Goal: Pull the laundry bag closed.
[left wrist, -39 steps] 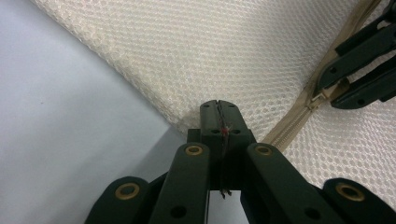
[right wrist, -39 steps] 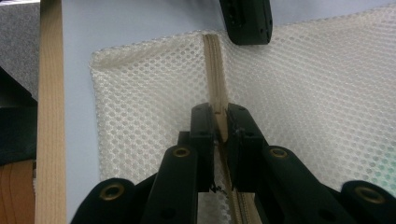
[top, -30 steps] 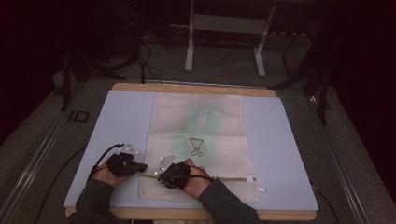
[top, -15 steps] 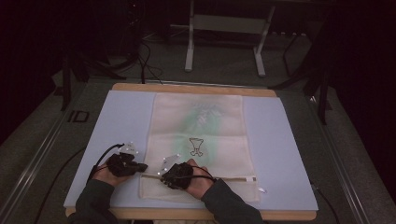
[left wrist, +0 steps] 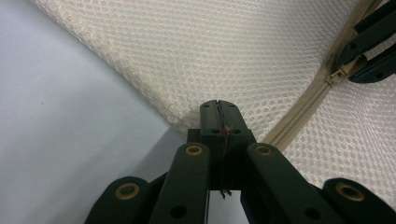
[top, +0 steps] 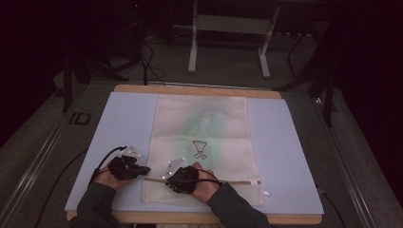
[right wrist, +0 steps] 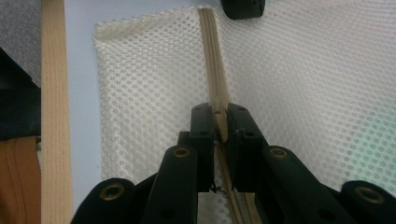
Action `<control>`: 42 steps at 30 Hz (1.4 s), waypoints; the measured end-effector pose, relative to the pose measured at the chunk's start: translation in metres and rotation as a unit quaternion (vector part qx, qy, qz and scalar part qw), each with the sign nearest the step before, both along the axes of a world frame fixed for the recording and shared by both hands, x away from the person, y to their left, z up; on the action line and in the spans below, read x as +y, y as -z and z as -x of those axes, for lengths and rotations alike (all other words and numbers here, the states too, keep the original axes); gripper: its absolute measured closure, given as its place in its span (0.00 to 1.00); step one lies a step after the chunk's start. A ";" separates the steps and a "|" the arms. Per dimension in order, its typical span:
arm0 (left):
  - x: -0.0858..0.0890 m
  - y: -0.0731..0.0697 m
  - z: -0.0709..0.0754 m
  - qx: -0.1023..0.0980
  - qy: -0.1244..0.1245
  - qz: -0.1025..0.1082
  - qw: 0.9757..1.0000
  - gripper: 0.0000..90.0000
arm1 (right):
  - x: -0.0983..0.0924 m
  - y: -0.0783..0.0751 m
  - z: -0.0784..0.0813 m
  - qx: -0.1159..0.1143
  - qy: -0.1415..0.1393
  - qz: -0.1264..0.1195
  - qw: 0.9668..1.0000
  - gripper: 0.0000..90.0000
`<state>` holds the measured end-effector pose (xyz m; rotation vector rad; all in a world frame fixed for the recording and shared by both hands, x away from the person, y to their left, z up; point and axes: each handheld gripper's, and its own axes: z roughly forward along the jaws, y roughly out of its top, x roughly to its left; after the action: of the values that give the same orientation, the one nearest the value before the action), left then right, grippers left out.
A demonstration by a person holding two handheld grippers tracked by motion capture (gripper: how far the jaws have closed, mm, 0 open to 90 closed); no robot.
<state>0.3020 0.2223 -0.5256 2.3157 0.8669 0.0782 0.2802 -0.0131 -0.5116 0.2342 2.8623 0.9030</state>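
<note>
Two grippers are clamped on the mesh bag (top: 202,147), laid flat on the mat (top: 119,137); left gripper (left wrist: 218,108) pinches its corner; right gripper (right wrist: 219,114) is closed on the zipper pull (right wrist: 220,122).

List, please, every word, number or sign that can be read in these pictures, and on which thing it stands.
No readable text.
Mesh bag: a dark goblet-shaped sign, not letters.
Mesh bag: a faint green print shows through, too blurred to read.
Zipper, left gripper, right gripper: no markings seen.
</note>
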 end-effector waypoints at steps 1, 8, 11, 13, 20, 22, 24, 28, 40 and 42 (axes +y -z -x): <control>0.000 0.000 0.000 0.000 0.000 0.000 1.000 1.00 | -0.001 0.000 0.000 -0.001 -0.001 0.000 1.000 0.91; 0.000 0.000 0.000 0.000 0.000 -0.001 1.000 1.00 | -0.004 0.000 0.000 -0.002 0.000 0.001 1.000 0.91; 0.000 0.000 0.000 -0.001 0.000 -0.001 1.000 1.00 | -0.006 0.001 0.000 -0.001 0.002 0.001 1.000 0.91; 0.000 0.000 0.000 0.000 0.000 0.000 1.000 1.00 | -0.007 0.001 0.000 0.000 0.002 0.001 1.000 0.91; 0.000 0.000 0.000 -0.001 0.000 -0.001 1.000 1.00 | -0.010 0.000 0.001 -0.001 0.002 0.006 1.000 0.91; 0.000 0.000 0.000 -0.001 0.000 -0.001 1.000 1.00 | -0.012 -0.001 0.000 -0.001 0.002 0.008 1.000 0.91; 0.000 0.000 0.000 -0.001 0.000 -0.002 1.000 1.00 | -0.013 0.000 0.000 0.000 0.003 0.003 1.000 0.91; 0.000 0.000 0.000 -0.001 0.000 -0.001 1.000 1.00 | -0.015 -0.001 0.001 -0.001 0.004 0.007 1.000 0.91; 0.000 0.000 0.000 -0.001 0.000 -0.002 1.000 1.00 | -0.023 -0.001 0.000 0.004 0.007 0.008 1.000 0.91; 0.000 0.000 0.000 -0.001 0.000 -0.002 1.000 1.00 | -0.024 -0.001 0.000 0.005 0.007 0.005 1.000 0.91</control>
<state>0.3016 0.2221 -0.5254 2.3180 0.8666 0.0826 0.2805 -0.0375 -0.5107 0.2574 2.8691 0.8880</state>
